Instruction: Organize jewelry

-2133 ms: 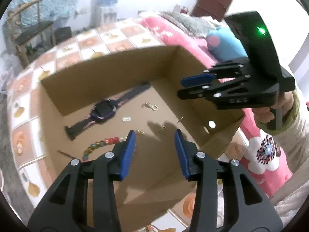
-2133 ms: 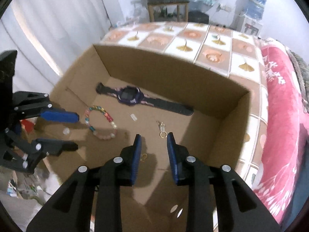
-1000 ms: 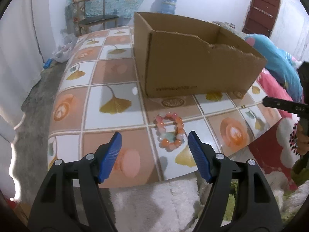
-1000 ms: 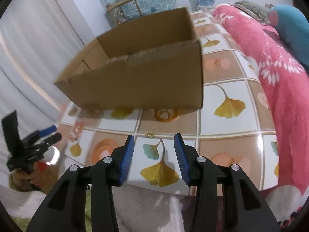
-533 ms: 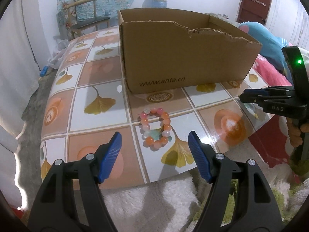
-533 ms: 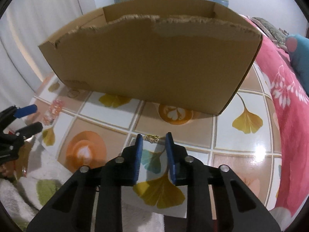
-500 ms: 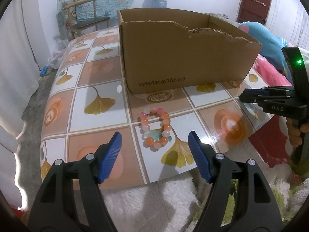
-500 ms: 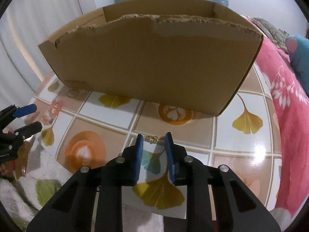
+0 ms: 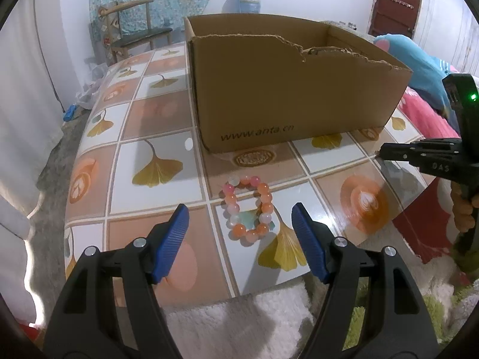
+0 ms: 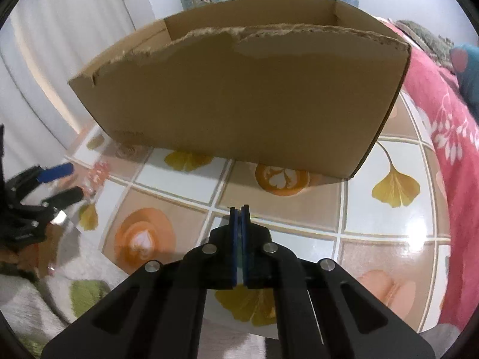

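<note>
A bracelet (image 9: 248,209) of orange, pink and white beads lies on the tiled table (image 9: 155,119) in front of the cardboard box (image 9: 284,89). My left gripper (image 9: 239,211) hovers over it, open, with a finger on each side and neither touching. In the right wrist view my right gripper (image 10: 238,209) is down at the table before the box (image 10: 239,89), its jaws pressed together. From the left wrist view, a tiny gold piece (image 9: 376,152) shows at the tip of the right gripper (image 9: 381,151). The bracelet (image 10: 98,173) and left gripper (image 10: 71,179) appear far left.
The box's near wall has a torn upper edge. A white fluffy rug (image 9: 239,323) lies below the table's front edge. A pink flowered blanket (image 10: 443,113) and a blue plush (image 9: 419,59) lie to the right. A wooden chair (image 9: 134,30) stands behind.
The right gripper's jaws have closed from a narrow gap to fully together where a small gold piece lay between them. The left gripper has edged a little closer to the bracelet, still open.
</note>
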`<state>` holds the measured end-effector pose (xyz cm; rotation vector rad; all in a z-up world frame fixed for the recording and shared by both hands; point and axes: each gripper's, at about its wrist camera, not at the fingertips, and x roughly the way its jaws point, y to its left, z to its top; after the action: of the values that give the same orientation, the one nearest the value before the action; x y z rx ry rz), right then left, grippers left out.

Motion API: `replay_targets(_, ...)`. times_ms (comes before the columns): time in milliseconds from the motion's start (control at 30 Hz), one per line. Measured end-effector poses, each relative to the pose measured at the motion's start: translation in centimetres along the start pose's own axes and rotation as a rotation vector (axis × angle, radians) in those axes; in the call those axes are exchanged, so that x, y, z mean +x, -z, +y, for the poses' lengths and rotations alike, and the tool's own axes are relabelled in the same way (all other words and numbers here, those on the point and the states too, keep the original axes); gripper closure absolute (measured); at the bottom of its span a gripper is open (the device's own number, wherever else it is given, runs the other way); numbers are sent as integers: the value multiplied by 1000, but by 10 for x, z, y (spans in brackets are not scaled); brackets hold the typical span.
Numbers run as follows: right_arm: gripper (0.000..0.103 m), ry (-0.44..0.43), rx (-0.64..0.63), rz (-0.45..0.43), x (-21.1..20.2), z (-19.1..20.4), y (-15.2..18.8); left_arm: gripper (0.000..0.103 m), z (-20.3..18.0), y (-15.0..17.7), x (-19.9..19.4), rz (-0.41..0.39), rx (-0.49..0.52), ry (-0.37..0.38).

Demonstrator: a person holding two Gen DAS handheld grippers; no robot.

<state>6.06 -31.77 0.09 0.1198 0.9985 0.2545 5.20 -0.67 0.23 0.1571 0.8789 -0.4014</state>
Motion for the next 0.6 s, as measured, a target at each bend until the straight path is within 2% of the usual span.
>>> replay_targets(333, 101, -42, 40, -29, -14, -14, -6, 36, -7, -7, 6, 11, 25, -4)
replay_targets(467, 101, -46, 39, -34, -12, -10, -8, 46, -9, -9, 10, 29, 39, -31)
replay_targets(600, 101, -52, 43, -32, -12, -11, -9, 57, -15, -9, 7, 31, 59, 10)
